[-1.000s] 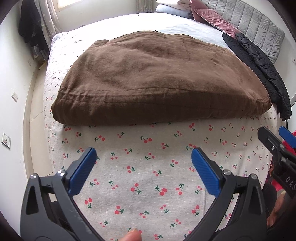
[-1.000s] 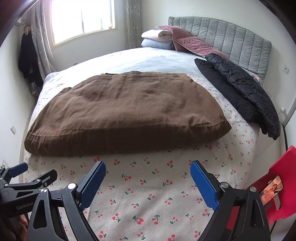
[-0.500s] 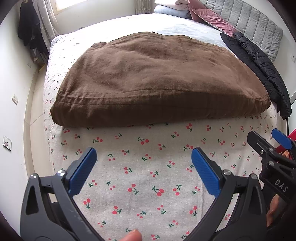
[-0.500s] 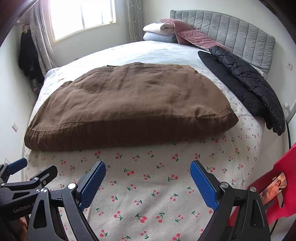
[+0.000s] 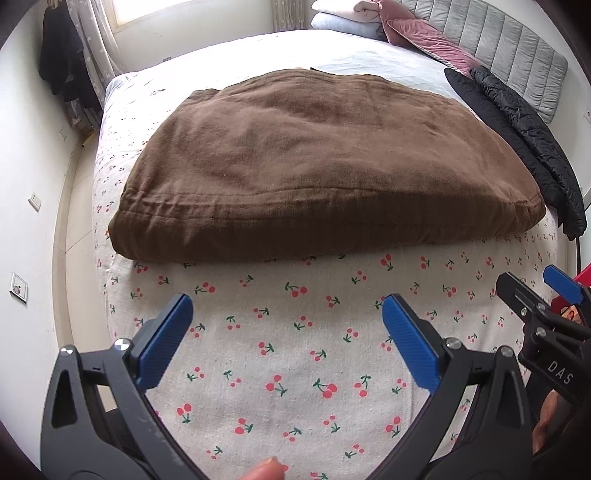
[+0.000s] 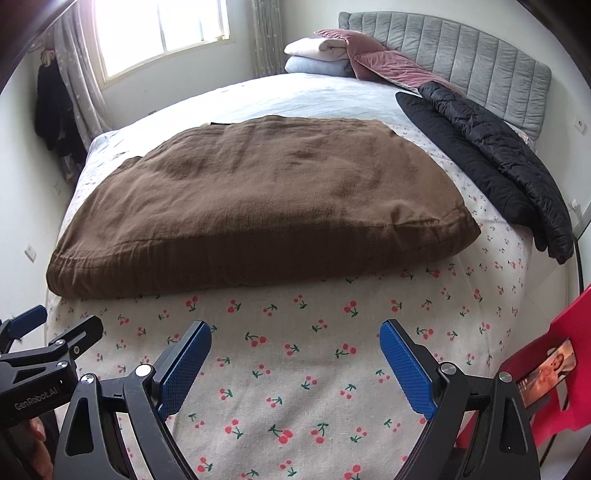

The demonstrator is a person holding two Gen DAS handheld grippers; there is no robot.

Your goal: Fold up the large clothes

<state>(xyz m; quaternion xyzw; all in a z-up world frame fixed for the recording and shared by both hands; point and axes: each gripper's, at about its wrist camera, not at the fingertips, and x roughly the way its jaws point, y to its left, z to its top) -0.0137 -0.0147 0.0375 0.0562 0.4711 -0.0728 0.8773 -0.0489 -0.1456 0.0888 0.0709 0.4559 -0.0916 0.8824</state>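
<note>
On the far left we see a dark garment (image 6: 51, 107) hanging by the curtain (image 6: 83, 88), next to the window (image 6: 162, 29). Wall sockets (image 5: 35, 201) sit low on the left wall.

Left gripper (image 5: 284, 325): released, jaws spread wide, nothing between the blue pads (image 5: 166, 336). It hangs over the cherry-print sheet (image 5: 295, 354) at the foot of the bed, clear of the fabric. A fingertip (image 5: 266, 472) shows at the bottom edge of the left wrist view.

The task item, a brown folded garment (image 5: 314, 166), lies flat across the middle of the bed, thick and rectangular. Its near folded edge runs just beyond both grippers; neither touches it. We cannot tell what kind of garment it is.

Right gripper (image 6: 295, 347): also released, jaws wide apart, empty, over the same sheet just beside the left gripper. Each gripper shows at the edge of the other's view.

Right of the brown piece, a black puffer jacket (image 6: 491, 158) lies along the bed's right side, close to the brown corner but apart from it. Behind it are pink pillows (image 6: 391, 66), folded white and blue bedding (image 6: 317, 55) and the grey padded headboard (image 6: 461, 51).

Far right, off the bed: a red chair (image 6: 554, 376) with a phone (image 6: 550, 369) leaning on it, screen lit.
</note>
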